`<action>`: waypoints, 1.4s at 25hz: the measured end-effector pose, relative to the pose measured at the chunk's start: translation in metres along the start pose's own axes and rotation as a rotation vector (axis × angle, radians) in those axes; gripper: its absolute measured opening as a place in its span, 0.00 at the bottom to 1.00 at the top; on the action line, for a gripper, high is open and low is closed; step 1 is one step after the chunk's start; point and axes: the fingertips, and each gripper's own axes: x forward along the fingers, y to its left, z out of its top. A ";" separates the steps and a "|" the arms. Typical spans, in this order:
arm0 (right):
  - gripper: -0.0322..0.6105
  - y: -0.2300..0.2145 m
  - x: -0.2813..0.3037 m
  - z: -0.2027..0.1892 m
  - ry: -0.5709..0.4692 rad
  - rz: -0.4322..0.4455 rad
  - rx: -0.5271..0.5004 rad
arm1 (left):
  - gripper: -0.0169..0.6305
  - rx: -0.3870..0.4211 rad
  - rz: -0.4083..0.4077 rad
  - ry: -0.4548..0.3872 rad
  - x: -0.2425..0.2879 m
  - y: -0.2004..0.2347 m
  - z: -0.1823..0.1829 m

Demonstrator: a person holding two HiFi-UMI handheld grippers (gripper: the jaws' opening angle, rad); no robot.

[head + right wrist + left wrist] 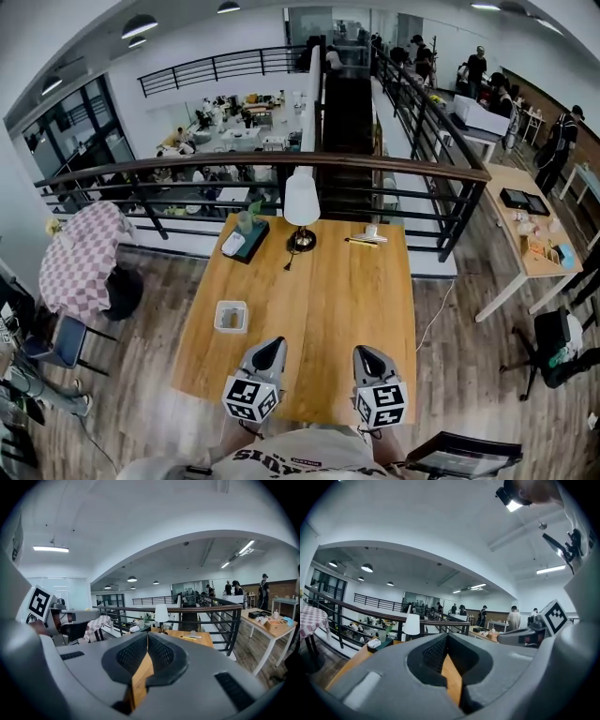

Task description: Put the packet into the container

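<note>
White square container (pixel 231 316) sits ahead; my left gripper (pixel 272 344) and right gripper (pixel 362 352) are both closed, empty, so reaching unopened might shove it aside.

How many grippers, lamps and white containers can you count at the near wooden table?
Grippers: 2 (left gripper, right gripper)
Lamp: 1
Container: 1
Total: 4

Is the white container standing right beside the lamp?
No, the container sits by itself, well apart from the lamp farther back.
</note>
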 end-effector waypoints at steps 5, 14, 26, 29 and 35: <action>0.06 -0.031 0.010 -0.004 0.017 0.002 0.025 | 0.03 0.053 0.014 -0.016 0.035 0.005 0.012; 0.06 -0.067 0.029 -0.006 0.057 0.006 0.019 | 0.03 0.037 0.037 0.005 0.051 0.006 0.007; 0.06 -0.046 0.038 0.002 0.084 -0.012 -0.012 | 0.03 0.068 0.009 -0.046 0.039 0.036 0.026; 0.06 -0.042 0.047 -0.002 0.097 -0.004 -0.035 | 0.03 0.069 0.006 -0.047 0.038 0.046 0.017; 0.06 -0.049 0.049 0.007 0.108 -0.017 -0.062 | 0.03 0.065 -0.004 -0.043 0.030 0.048 0.012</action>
